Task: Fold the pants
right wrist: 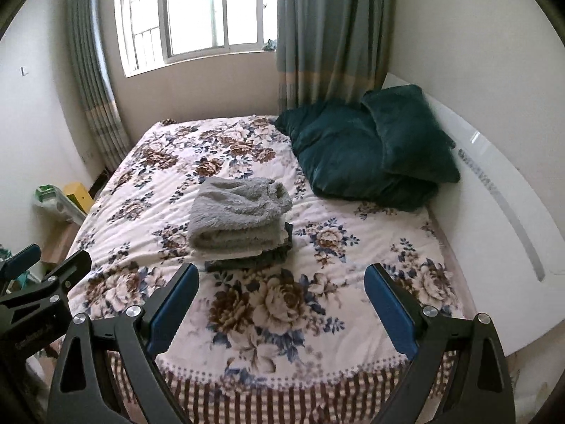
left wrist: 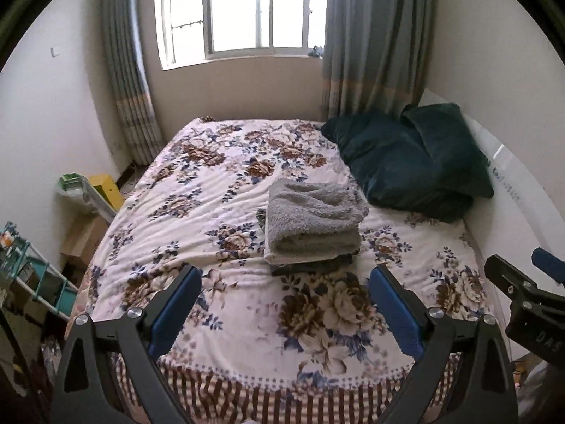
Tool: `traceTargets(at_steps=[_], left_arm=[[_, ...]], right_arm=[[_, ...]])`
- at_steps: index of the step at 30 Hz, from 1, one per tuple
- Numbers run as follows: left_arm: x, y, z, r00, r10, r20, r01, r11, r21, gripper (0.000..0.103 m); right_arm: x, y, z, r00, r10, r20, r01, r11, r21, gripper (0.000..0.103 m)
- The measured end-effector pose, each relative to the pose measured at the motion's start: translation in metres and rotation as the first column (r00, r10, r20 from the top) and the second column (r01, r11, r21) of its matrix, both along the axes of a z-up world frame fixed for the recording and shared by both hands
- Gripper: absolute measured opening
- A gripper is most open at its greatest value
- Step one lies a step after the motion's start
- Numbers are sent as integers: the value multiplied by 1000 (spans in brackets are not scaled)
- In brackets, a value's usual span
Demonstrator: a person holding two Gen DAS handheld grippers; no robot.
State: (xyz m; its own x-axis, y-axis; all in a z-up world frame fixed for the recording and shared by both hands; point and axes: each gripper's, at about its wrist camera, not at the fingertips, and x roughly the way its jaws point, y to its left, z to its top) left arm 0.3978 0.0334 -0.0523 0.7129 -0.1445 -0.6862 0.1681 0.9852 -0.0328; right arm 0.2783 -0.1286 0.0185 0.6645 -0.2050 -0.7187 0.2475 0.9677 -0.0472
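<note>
A folded grey fleecy garment (left wrist: 312, 224) lies on top of darker folded pants (left wrist: 310, 266) in the middle of the floral bed (left wrist: 197, 190). The stack also shows in the right wrist view: the grey piece (right wrist: 238, 213) on the dark pants (right wrist: 247, 263). My left gripper (left wrist: 286, 282) is open and empty, held above the bed's near end, short of the stack. My right gripper (right wrist: 282, 277) is open and empty, also short of the stack. The right gripper shows at the right edge of the left wrist view (left wrist: 522, 275).
Two dark green pillows (left wrist: 413, 162) lean on the white headboard (left wrist: 508, 190) at the right. A window and grey curtains (left wrist: 370, 42) are at the far wall. Boxes and a rack (left wrist: 39, 275) stand left of the bed.
</note>
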Motion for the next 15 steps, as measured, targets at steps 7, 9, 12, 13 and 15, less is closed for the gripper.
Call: traceTargets(at_steps=[7,9,12,13,15], left_arm=[[-63,9,41,998,38,42,-37,999,-20,98],[-77,7,53,997,51,65,-51,999,-6,98],[-94,7,62,994,62,88,-62,998,0,98],[-100,6,65,994,60,93,-61,998,1,98],[-109,5,69,993,65,94,-66,998,3,98]], right_arm=[[-84,11,54,997,49,62,-49,999,-9,97],[-98,11,66,995,64,76,-63,998,-23,97],[-120,8,83,992,85,90,-84,996,-21,97],[-128,7,88,991,90,95,-88,996,-19,97],[-140,4,96,990,97,102,-97,995,-10,97]])
